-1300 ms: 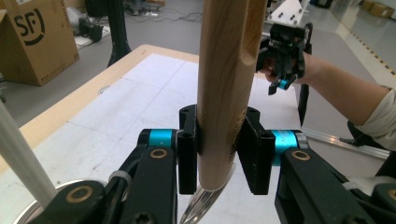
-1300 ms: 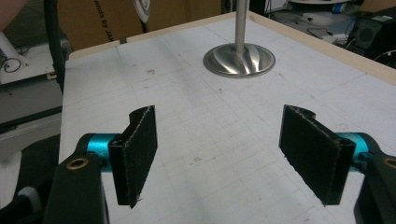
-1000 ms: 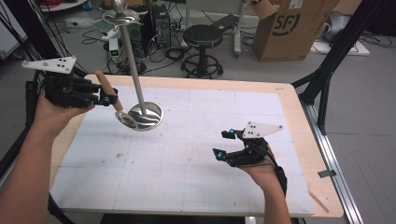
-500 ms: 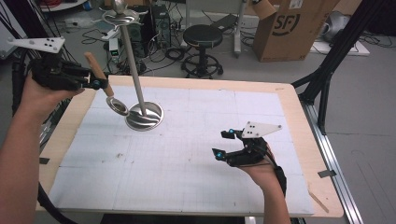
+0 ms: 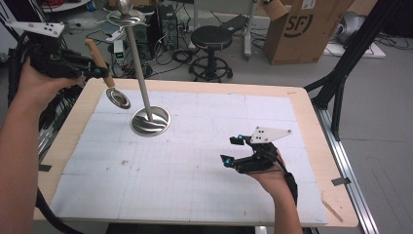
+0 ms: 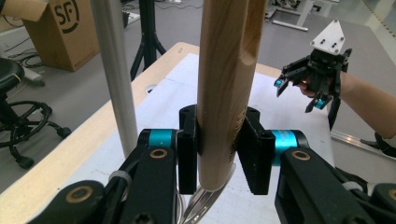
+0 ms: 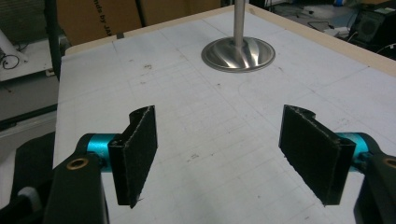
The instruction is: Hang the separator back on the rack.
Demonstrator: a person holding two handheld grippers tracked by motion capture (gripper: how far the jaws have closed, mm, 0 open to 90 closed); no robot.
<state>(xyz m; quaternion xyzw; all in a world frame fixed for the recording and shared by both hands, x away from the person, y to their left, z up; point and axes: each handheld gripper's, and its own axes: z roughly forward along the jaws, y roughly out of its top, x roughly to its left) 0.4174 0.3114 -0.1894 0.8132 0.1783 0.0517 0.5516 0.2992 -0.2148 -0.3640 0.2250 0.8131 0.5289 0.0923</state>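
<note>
Ladle: wooden-handled steel ladle [image 5: 103, 73], upper left of the high view, lifted clear of the desk, round bowl hanging low beside the pole, handle angled up.
Left tongs: left tongs [image 6: 218, 147] clamped on the pale wooden handle near its lower end, probably so the bowl hangs below and the top stays free.
Stand: tall steel pole on a round polished base [image 5: 150, 121], upper left of centre; flat disc at the top, likely where the ladle belongs.
Right tongs: right tongs [image 7: 229, 154] spread wide, holding nothing, resting low at lower right, seemingly parked out of the way.
Desk: white gridded mat on a wood-edged desk [image 5: 204, 161].
</note>
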